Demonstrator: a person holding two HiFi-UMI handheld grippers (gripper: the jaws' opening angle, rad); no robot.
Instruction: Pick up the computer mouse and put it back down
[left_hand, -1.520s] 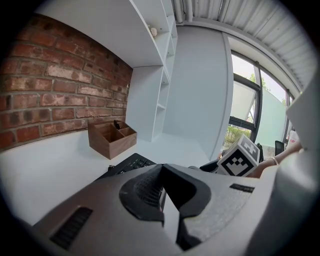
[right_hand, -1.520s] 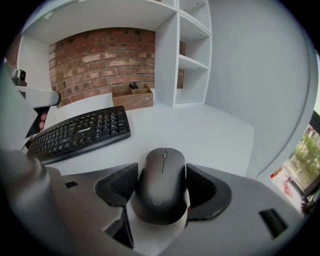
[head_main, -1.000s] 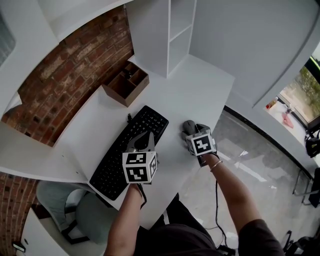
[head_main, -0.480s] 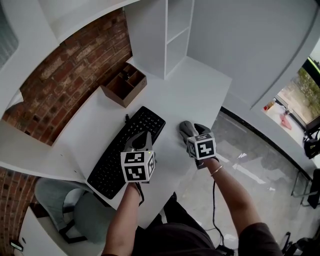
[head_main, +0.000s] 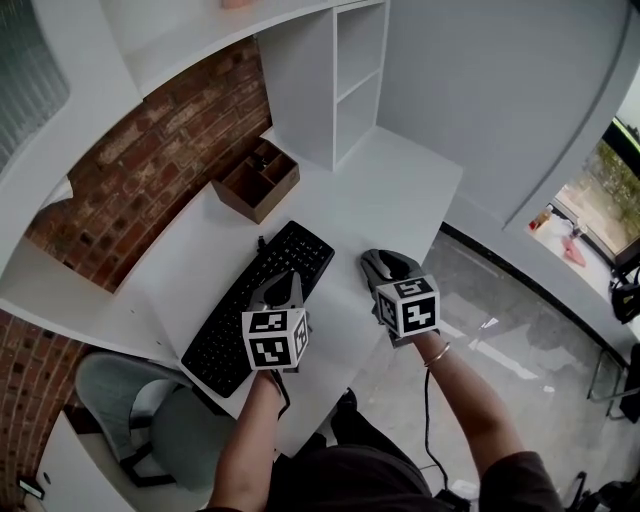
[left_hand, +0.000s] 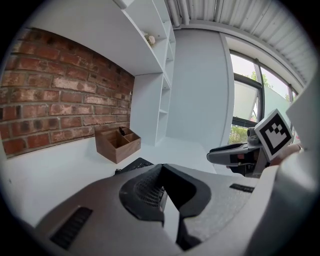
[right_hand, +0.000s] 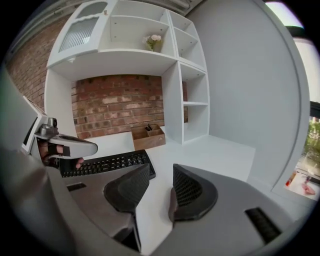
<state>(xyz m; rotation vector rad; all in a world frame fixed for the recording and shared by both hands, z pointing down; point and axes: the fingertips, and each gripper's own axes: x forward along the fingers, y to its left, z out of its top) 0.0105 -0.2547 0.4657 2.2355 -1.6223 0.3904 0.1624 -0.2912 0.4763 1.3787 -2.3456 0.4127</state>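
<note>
Closing just now: right hand-held gripper (right_hand: 161, 176), ribbed grey pads (right_hand: 187, 191) half-apart, empty; left hand-held gripper (left_hand: 163, 188) fully closed.

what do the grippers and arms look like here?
Grey bodies on left gripper and right gripper, dark ribbed pads, each with a white cube bearing black square markers. Thin black cable under the right arm. Dark short sleeve, bracelet on right wrist.

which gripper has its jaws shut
The left gripper: its jaws meet with nothing between them. On the right gripper the jaws have just been closing but stand apart, with only bare desk in the gap.
</note>
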